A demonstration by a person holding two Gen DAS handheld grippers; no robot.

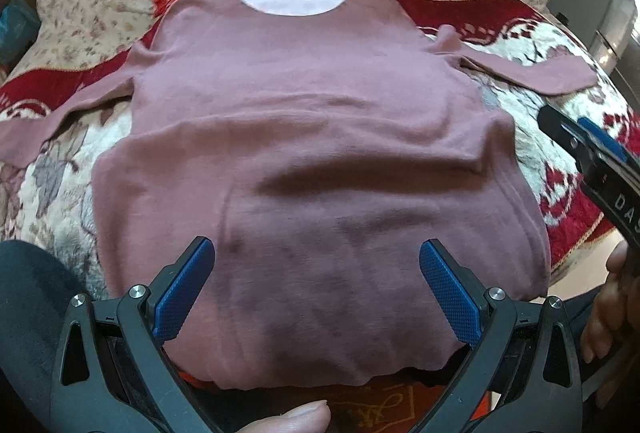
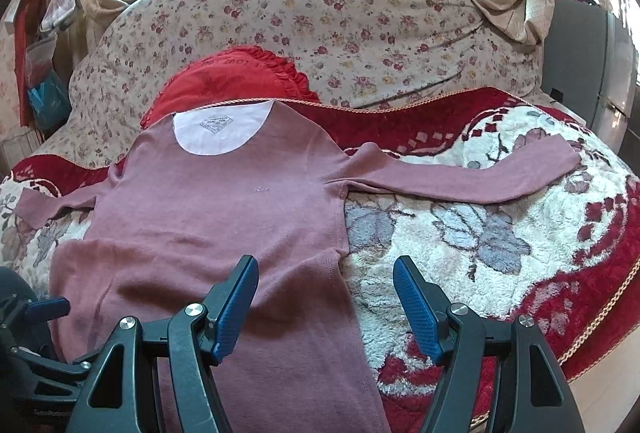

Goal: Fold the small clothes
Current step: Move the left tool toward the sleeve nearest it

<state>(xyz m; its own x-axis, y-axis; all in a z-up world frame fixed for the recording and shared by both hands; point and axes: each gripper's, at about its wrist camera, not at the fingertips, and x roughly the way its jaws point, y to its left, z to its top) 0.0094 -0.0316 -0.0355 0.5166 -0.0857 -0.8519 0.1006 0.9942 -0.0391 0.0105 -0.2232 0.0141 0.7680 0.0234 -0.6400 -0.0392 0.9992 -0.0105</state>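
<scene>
the left tongs are spread wide, gripping nothing, hovering above the lower part of a dusty-pink long-sleeved shirt. the right tongs also gape empty, one blue pad over the shirt's right side edge, the other over a red-and-cream floral blanket. the shirt lies flat on that blanket, hem nearest, both sleeves stretched sideways, white neck lining at the far end. behind its collar sits a red frilled cushion, against a flowered sofa back.
</scene>
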